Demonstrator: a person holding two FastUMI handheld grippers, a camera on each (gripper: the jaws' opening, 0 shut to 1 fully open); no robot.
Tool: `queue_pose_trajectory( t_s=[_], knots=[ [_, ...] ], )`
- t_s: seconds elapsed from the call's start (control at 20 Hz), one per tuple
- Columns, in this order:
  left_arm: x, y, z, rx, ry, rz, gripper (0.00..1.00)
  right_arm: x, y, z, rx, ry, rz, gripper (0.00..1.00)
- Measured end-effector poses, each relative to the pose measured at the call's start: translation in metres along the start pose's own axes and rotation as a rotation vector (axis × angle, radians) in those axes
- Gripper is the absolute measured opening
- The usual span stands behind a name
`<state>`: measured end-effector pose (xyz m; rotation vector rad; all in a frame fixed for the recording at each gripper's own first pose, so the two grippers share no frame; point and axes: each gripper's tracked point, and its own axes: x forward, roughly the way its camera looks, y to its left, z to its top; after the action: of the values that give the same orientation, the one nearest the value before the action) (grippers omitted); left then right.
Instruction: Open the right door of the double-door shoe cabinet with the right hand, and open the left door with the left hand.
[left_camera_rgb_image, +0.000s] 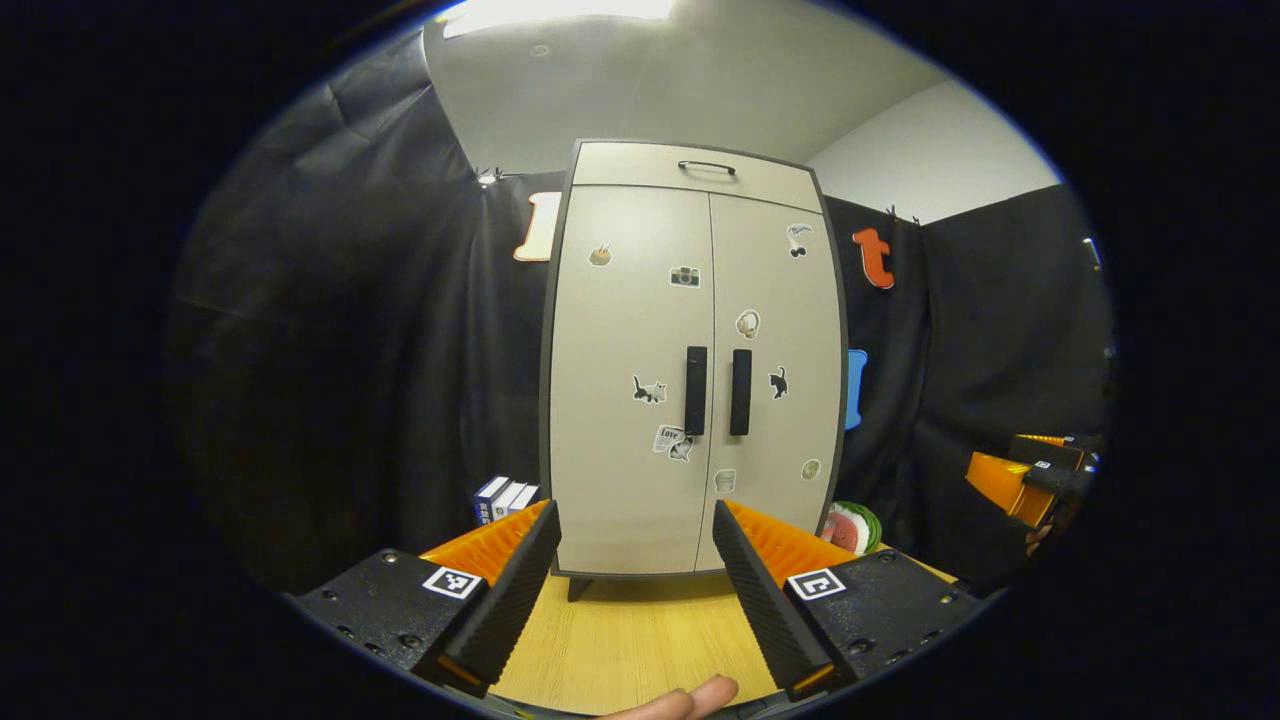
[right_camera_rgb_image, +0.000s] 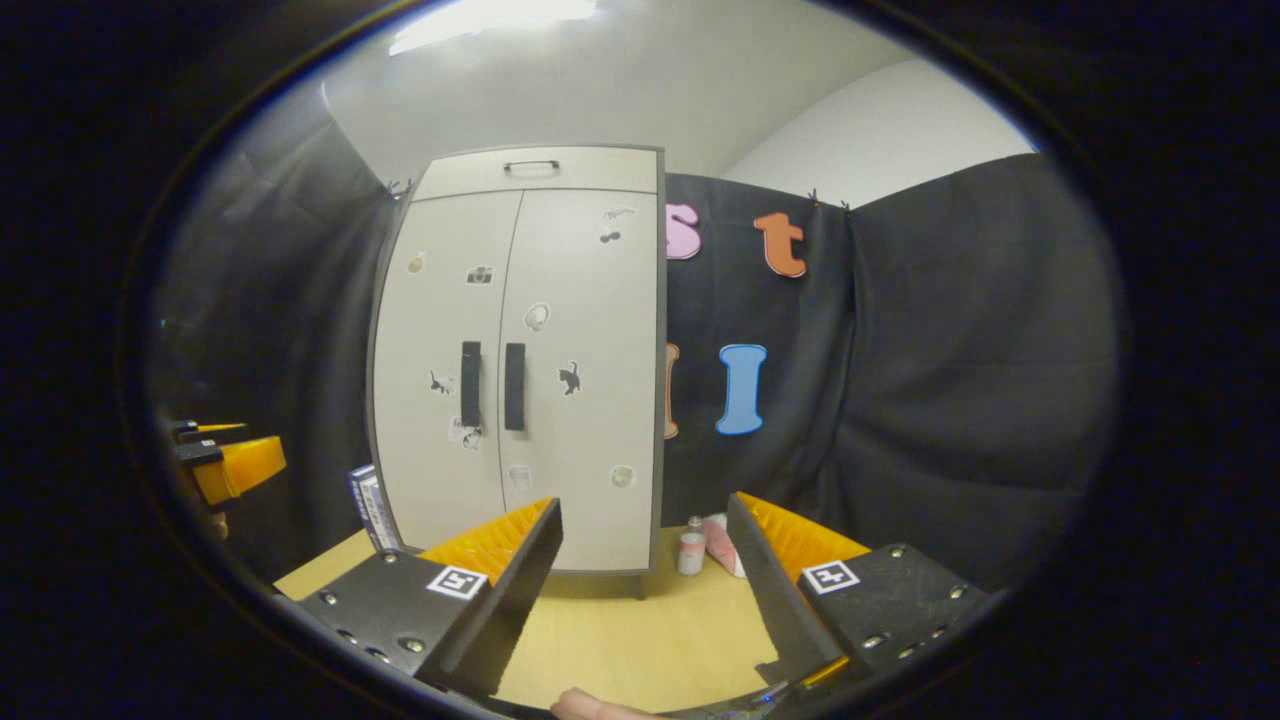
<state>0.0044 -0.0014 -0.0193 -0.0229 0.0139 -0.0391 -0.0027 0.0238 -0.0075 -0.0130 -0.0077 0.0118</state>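
Observation:
A beige double-door shoe cabinet (left_camera_rgb_image: 690, 360) with a dark frame stands upright on a wooden table, both doors closed. Its two dark vertical handles, the left handle (left_camera_rgb_image: 696, 390) and the right handle (left_camera_rgb_image: 740, 392), sit side by side at the middle seam. My left gripper (left_camera_rgb_image: 634, 520) is open and faces the cabinet front from a short distance, touching nothing. In the right gripper view the cabinet (right_camera_rgb_image: 520, 360) sits left of centre with its right handle (right_camera_rgb_image: 514, 386) visible. My right gripper (right_camera_rgb_image: 645, 515) is open too, aimed past the cabinet's right edge.
Several books (left_camera_rgb_image: 506, 497) lean at the cabinet's left foot. A round striped object (left_camera_rgb_image: 850, 527) lies at its right foot. A small bottle (right_camera_rgb_image: 690, 550) and a pink packet (right_camera_rgb_image: 720, 545) stand on the wooden table (right_camera_rgb_image: 640, 620) right of the cabinet. The other gripper (left_camera_rgb_image: 1030, 475) shows at far right.

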Motion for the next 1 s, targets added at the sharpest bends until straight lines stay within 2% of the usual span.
queue_pose_trajectory(
  t_s=[0.25, 0.45, 0.5, 0.55, 0.6, 0.9, 1.0],
  knots=[
    [0.007, 0.007, 0.001, 0.013, -0.013, 0.015, 0.95, 0.016, 0.001, -0.005, 0.017, 0.002, -0.001, 0.98],
    [0.018, 0.016, 0.0, 0.024, -0.021, 0.021, 0.96, 0.055, 0.011, -0.006, 0.018, 0.009, 0.021, 0.99],
    [0.021, 0.017, 0.001, 0.04, -0.034, 0.024, 0.92, 0.068, 0.013, -0.004, 0.006, 0.006, 0.021, 0.96],
    [0.022, 0.02, 0.0, 0.053, -0.042, 0.031, 0.91, 0.082, 0.017, -0.004, -0.007, 0.009, 0.028, 0.99],
    [0.023, 0.021, -0.001, 0.063, -0.048, 0.034, 0.95, 0.097, 0.025, -0.007, -0.015, 0.019, 0.038, 0.99],
    [0.02, 0.018, -0.015, 0.055, -0.048, 0.014, 0.95, 0.19, 0.079, 0.001, 0.004, 0.019, 0.123, 1.0],
    [0.016, 0.022, -0.016, 0.043, -0.052, 0.011, 0.95, 0.216, 0.102, 0.008, 0.022, 0.021, 0.159, 0.96]
  ],
)
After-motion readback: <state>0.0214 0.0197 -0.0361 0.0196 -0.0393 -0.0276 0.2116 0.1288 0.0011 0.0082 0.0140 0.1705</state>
